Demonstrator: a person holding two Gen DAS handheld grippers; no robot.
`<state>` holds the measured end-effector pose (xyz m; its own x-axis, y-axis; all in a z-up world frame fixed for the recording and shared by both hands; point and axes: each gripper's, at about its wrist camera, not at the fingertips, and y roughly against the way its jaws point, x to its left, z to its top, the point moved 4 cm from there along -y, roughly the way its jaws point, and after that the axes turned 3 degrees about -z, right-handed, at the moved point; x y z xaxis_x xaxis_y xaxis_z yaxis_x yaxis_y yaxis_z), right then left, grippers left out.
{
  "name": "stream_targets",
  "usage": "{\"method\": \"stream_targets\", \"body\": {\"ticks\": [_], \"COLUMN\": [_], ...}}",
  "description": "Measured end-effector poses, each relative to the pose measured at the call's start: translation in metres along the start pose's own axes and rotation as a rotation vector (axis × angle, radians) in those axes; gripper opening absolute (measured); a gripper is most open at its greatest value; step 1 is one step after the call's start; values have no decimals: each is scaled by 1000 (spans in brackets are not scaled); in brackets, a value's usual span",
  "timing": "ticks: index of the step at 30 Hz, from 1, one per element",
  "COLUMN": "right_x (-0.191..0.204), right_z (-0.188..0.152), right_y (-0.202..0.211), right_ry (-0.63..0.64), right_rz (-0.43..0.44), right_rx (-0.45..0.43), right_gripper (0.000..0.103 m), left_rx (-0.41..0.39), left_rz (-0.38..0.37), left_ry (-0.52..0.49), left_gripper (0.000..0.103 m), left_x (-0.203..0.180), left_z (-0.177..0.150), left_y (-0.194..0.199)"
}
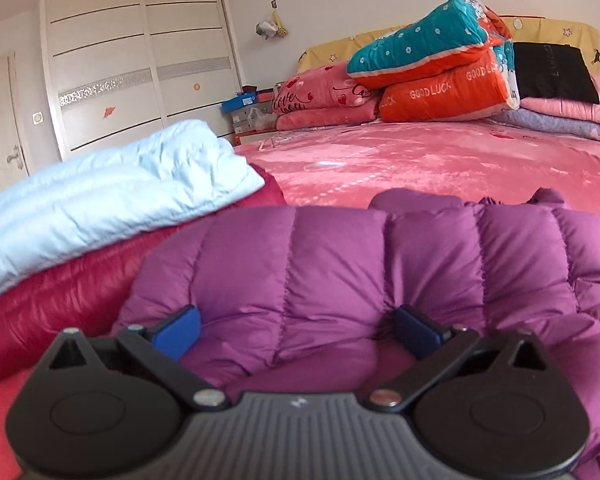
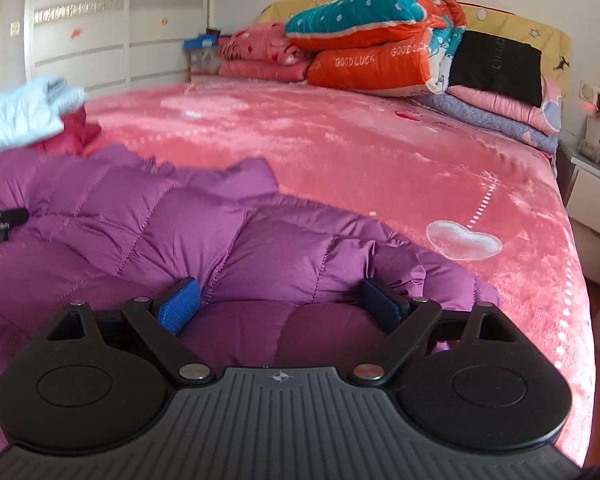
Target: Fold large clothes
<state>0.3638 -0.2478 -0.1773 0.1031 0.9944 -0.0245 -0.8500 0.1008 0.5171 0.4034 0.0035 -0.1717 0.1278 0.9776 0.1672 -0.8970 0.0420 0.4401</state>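
A purple quilted down jacket (image 1: 340, 264) lies on the pink bed, also in the right wrist view (image 2: 180, 224). My left gripper (image 1: 296, 330) is open, its blue pads pressed against a puffed section of the jacket's left end. My right gripper (image 2: 278, 306) is open, its pads set around a puffed fold at the jacket's right end. The left gripper's tip shows at the left edge of the right wrist view (image 2: 2, 220).
A folded light-blue garment (image 1: 100, 196) lies on a dark red jacket (image 1: 60, 292) at the left. Stacked quilts (image 1: 440, 76) and pillows sit at the headboard. The pink blanket (image 2: 360, 148) covers the bed. A wardrobe (image 1: 140, 52) stands at back left, a nightstand (image 2: 592, 176) at right.
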Motion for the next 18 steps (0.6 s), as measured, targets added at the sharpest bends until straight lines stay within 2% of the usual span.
{"method": "stream_targets", "body": {"ticks": [4,10,18], "right_x": [4,10,11], "right_z": [1,0,-1], "right_y": [-14,-25,-15], "right_ry": [12,31,21], "right_rz": [0,-17,-13], "right_rx": [23,9,-21], "right_gripper": [103,103,103], "left_rx": [-5,-2,-11], "left_rz": [-4,-3,11], "left_ry": [5,6,-10], "left_gripper": [103,103,103], "left_x": [-2,-3,-6], "left_z": [-6,-10,-8], "left_y": [-4,-8,-5]}}
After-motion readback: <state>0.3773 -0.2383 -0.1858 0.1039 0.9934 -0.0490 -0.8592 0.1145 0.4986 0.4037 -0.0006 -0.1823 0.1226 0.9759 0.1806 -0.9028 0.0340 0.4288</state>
